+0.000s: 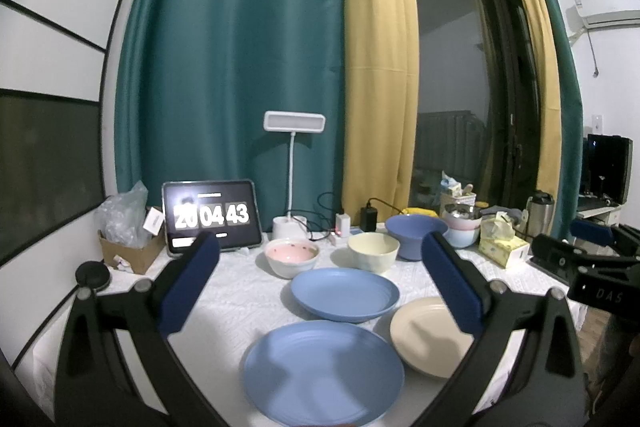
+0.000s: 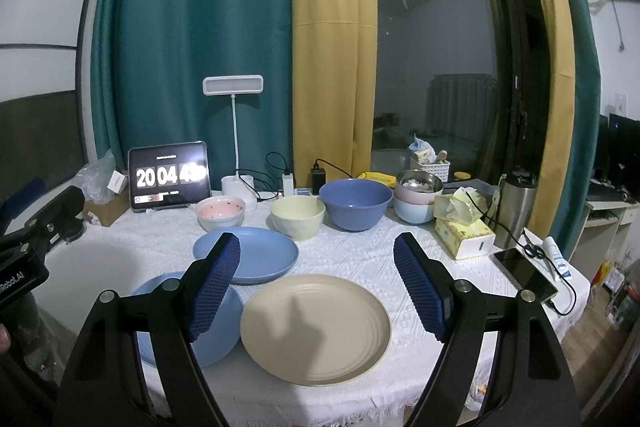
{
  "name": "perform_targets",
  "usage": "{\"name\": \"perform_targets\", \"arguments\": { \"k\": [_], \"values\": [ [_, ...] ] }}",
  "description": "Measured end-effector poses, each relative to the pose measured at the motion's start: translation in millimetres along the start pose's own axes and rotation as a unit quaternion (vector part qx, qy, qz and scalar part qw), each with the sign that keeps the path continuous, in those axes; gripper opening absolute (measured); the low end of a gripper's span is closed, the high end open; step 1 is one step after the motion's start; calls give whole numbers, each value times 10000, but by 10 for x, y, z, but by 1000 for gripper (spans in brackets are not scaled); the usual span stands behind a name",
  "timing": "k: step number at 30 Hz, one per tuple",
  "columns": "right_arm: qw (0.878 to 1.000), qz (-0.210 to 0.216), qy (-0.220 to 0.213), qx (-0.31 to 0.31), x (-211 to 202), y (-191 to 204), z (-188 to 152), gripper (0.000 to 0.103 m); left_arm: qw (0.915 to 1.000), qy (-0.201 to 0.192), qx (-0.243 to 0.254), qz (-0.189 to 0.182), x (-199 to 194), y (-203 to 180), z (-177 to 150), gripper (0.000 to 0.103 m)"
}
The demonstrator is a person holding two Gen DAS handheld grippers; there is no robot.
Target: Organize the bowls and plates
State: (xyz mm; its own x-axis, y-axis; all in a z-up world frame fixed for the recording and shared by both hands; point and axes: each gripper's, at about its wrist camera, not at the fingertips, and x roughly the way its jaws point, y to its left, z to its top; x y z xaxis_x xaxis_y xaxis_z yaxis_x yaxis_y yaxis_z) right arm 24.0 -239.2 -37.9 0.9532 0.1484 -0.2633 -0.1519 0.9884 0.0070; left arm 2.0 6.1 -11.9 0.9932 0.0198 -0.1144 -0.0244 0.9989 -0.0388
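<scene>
Both the left gripper (image 1: 320,267) and right gripper (image 2: 318,263) are hovering with jaws spread wide, holding nothing. The beige plate (image 2: 316,327) is lying just right of the near blue plate (image 2: 218,327).

Left tongs (image 1: 320,275) spread wide, empty; right tongs (image 2: 318,275) likewise.

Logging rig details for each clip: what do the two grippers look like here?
Both are alike: black angular frames with silver pivot screws. The left gripper and the right gripper each carry two long blue fingers with ribbed pads. White lettering marks each black body, partly cut off. No cables or sleeves show.
</scene>
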Motion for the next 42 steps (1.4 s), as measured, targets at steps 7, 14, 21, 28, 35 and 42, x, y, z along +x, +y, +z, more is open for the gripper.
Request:
{"name": "perform_targets", "arguments": {
  "k": [7,14,21,28,35,42],
  "values": [
    [10000,3,6,6,6,-3,5,82,10000,-1,-6,10,-2,7,3,102],
    [10000,-4,14,46,-18,0,-2,82,10000,17,-9,-4,11,12,15,102],
    [10000,-5,18,48,-8,3,4,82,10000,19,-7,1,12,12,17,102],
    [10000,-13,22,49,-11,15,0,82,10000,30,0,-6,13,3,11,102],
    [9999,0,81,110,40,-70,-43,82,9999,101,23,-15,32,-29,-40,102],
    [9995,-21,257,183,159,-127,-111,82,9994,314,91,-83,153,-126,-119,102]
  ]
}}
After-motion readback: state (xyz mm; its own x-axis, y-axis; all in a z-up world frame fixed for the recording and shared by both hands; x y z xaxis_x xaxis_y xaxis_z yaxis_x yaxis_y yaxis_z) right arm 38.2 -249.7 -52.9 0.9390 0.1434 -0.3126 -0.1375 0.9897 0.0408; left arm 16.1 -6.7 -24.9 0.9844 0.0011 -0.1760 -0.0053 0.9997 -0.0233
